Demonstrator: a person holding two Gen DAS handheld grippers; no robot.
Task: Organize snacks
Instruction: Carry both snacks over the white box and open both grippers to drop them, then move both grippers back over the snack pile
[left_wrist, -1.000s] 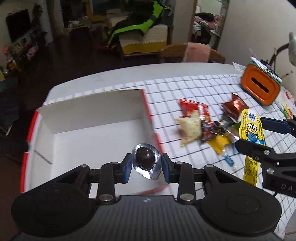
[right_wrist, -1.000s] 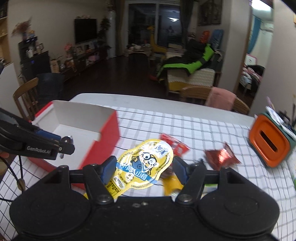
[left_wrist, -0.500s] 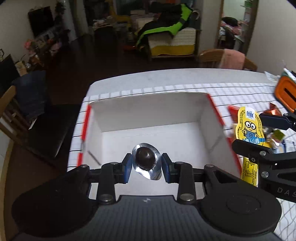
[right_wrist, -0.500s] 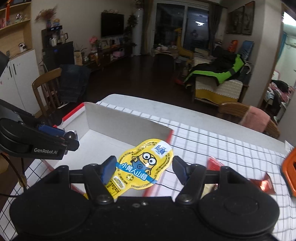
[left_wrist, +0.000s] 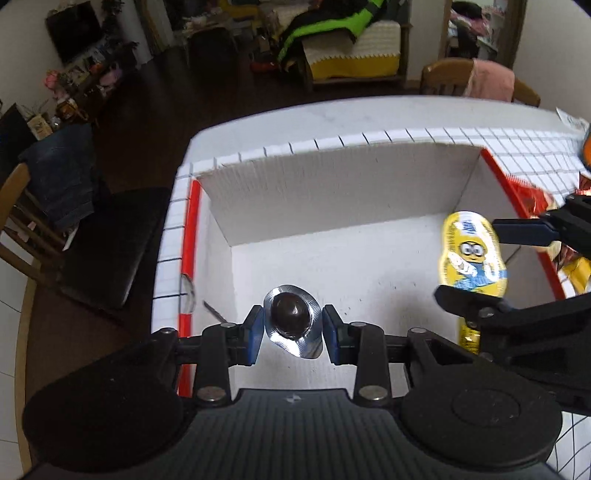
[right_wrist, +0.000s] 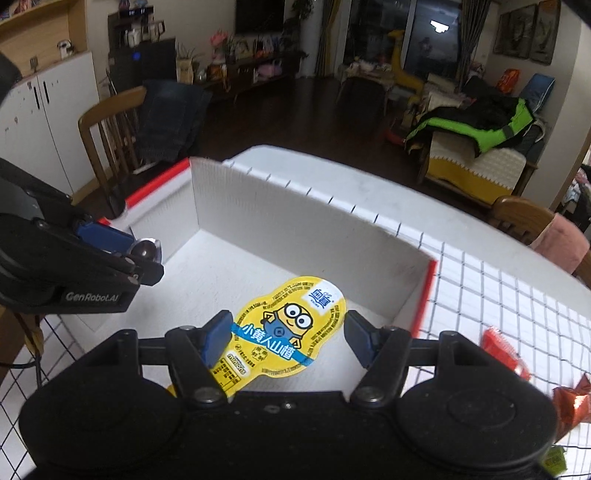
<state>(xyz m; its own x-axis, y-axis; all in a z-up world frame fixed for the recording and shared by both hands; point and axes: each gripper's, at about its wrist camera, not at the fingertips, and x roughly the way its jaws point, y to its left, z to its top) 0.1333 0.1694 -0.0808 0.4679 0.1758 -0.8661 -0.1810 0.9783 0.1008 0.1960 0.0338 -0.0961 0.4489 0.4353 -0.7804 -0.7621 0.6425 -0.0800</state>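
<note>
Holding a foil-wrapped chocolate (left_wrist: 291, 320), your left gripper (left_wrist: 292, 334) has its blue pads (left_wrist: 254, 332) pressed against the wrapper's silver rim on both sides, and it hangs above the near-left part of the white box (left_wrist: 332, 184). From the right wrist camera the same gripper (right_wrist: 146, 254) shows at about 9 o'clock, with the chocolate (right_wrist: 144, 250) glinting at its tip over the box's left wall.

Your right gripper (right_wrist: 286, 338) is clenched on the yellow Minion snack packet (right_wrist: 288, 328); the left pad (right_wrist: 218, 336) bears on the packet's edge, while the right pad (right_wrist: 360, 343) sits just beside its other edge, and contact there is hard to judge. The packet lies tilted across the jaws above the near-right part of the box (right_wrist: 295, 225). In the left wrist view the packet (left_wrist: 471, 256) appears at about 3 o'clock, standing between the right gripper's (left_wrist: 476, 258) fingers inside the red-edged right wall.

The box rests on a white grid-pattern tablecloth (right_wrist: 517, 295). On the cloth outside its right wall, at roughly 4 o'clock in the right wrist view, lie a red packet (right_wrist: 504, 352) and a copper-red foil packet (right_wrist: 572, 406), near each other.
</note>
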